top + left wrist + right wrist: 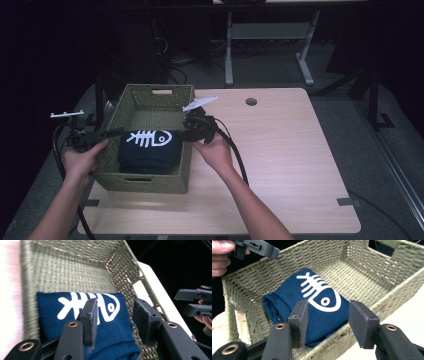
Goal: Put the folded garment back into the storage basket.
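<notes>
now both claws stand apart with nothing between them: the left claw (113, 315) hangs over the folded navy cloth (110, 335) and the right claw (327, 320) sits just above it at the rim of the woven basket (257, 272) holding it, on the worktop (280, 150).

The basket (150, 145) is open on top, so entry is straight down, but its woven walls block any sideways way in, and the left gripper (116, 132) and right gripper (184, 134) sit over opposite rims w/ the folded shirt (150, 150) taking up the near half of the floor. Far half of the basket floor is bare. The table (280, 165) right of the basket is open wood, w/ the right gripper's cable (235, 150) lying across it near the basket.
</notes>
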`<state>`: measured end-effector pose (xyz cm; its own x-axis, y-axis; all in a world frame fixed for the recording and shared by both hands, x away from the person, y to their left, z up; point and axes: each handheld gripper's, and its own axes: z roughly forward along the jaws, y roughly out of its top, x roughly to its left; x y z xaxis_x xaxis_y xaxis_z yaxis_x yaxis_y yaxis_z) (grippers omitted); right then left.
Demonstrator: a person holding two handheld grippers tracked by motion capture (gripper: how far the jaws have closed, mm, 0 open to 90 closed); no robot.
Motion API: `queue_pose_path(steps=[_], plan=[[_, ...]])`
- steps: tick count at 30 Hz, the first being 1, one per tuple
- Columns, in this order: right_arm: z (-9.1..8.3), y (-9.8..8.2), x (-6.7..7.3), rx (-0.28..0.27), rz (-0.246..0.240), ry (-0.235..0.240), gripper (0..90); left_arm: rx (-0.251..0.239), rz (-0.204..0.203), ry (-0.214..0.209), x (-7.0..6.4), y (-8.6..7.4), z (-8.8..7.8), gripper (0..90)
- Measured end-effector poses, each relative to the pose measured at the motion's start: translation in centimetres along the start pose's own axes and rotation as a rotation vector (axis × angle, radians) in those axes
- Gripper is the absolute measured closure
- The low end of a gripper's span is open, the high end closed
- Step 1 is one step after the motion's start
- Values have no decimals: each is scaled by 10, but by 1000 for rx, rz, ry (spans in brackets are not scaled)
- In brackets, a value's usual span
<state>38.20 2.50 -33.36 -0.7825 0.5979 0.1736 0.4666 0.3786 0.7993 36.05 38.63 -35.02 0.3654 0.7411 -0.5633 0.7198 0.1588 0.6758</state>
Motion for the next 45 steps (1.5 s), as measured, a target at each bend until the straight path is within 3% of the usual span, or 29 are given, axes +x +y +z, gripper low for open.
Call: queue_pose_path(steps=[9, 18, 27, 33, 45], plan=[[-24, -8, -9, -20, -6, -9, 468, -7, 44, -60, -29, 1, 10, 549], [-43, -18, -22, -26, 8, -24, 439, 12, 94, -86, -54, 0, 26, 522], [-67, -29, -38, -31, 27, -36, 397, 9, 133, -96, -72, -3, 37, 502], [-77, -35, -44, -23, 36, -51, 380, -3, 138, -101, -82, -6, 42, 470], [-100, -50, -60, -25, 66, -91, 357, 20, 199, -131, -105, -10, 57, 436]])
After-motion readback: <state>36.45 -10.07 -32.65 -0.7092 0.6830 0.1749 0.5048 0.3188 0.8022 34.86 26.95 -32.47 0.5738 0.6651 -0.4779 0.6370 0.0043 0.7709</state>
